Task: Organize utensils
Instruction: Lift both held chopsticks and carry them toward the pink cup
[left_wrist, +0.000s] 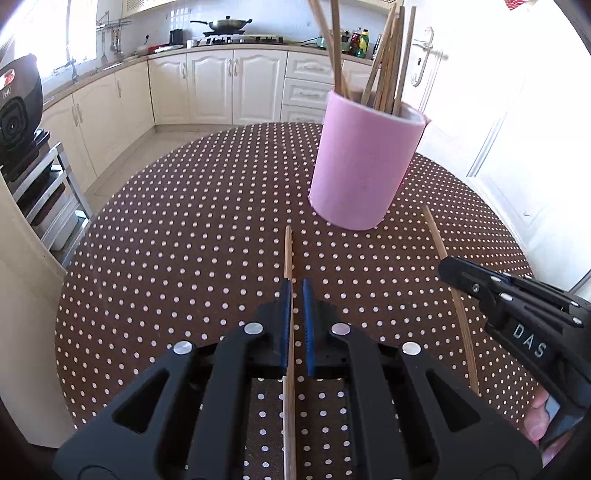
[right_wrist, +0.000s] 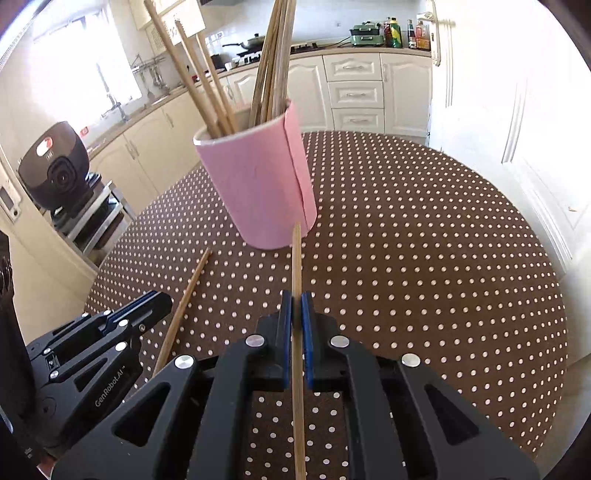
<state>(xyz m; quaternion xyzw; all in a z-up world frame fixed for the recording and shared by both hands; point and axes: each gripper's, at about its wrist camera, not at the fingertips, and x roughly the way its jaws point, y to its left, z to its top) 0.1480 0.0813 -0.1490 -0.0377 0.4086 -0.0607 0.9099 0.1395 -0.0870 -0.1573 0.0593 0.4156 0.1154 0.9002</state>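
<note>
Standing on the dotted table (left_wrist: 184, 221), the pink cup (left_wrist: 360, 162) blocks both chopsticks: left gripper (left_wrist: 295, 291) slightly parted around one (left_wrist: 289, 251); right gripper (right_wrist: 296, 302) clamps another (right_wrist: 296, 258).

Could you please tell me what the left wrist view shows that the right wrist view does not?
Only the left wrist view shows the left gripper from behind, its pads around one chopstick with a small gap on the right side, plus "DAS" lettering on the right gripper's body.

Only the right wrist view shows the right gripper shut on its own chopstick, and the vertical seam down the pink holder.

Both show the holder full of chopsticks on the dotted tablecloth, with kitchen cabinets behind.
</note>
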